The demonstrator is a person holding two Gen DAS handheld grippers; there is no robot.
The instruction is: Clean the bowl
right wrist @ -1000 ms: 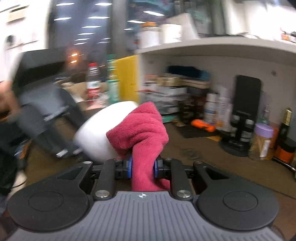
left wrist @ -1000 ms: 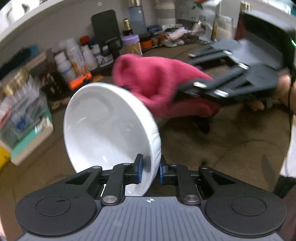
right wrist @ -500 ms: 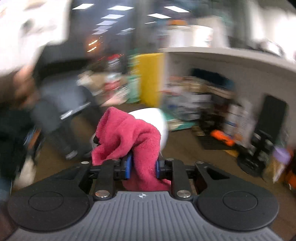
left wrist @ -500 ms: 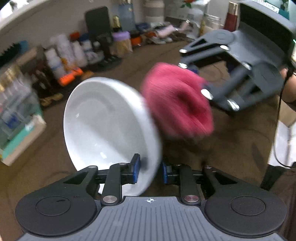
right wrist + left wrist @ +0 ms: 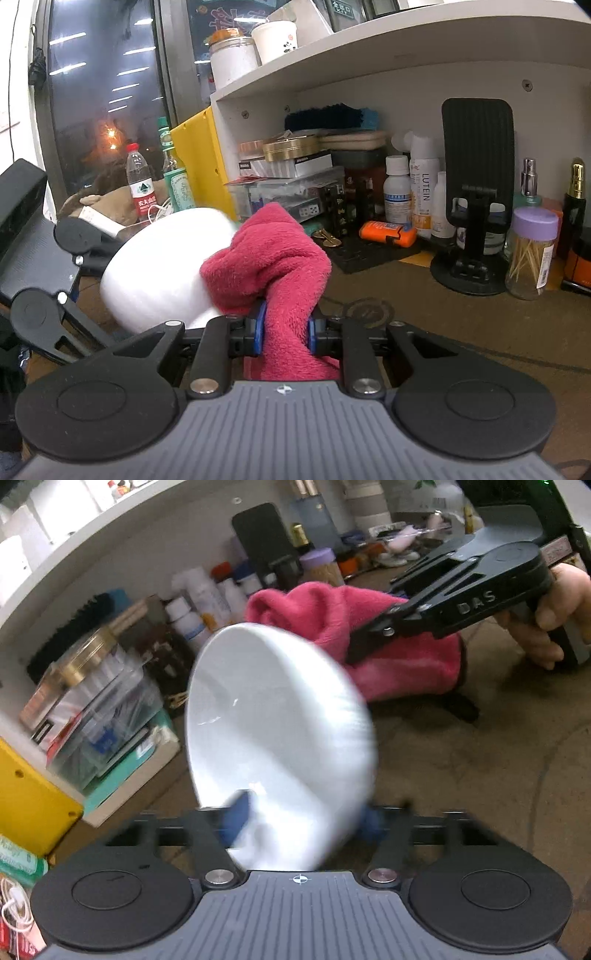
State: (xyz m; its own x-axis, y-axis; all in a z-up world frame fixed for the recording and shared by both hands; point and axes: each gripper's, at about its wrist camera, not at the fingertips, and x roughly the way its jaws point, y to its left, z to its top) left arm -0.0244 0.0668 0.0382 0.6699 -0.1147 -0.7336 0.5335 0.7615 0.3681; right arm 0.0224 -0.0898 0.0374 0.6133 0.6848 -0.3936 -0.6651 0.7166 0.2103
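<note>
Swinging back against the bowl's (image 5: 280, 716) outside, the cloth (image 5: 273, 258) clamped in right tongs (image 5: 284, 328) resumes wiping; left tongs (image 5: 299, 812) pinch the rim.

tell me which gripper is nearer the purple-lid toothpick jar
Right. The right gripper, clamping the red cloth, sits just left of the toothpick jar; the left gripper, gripping the bowl, is farther off.
</note>
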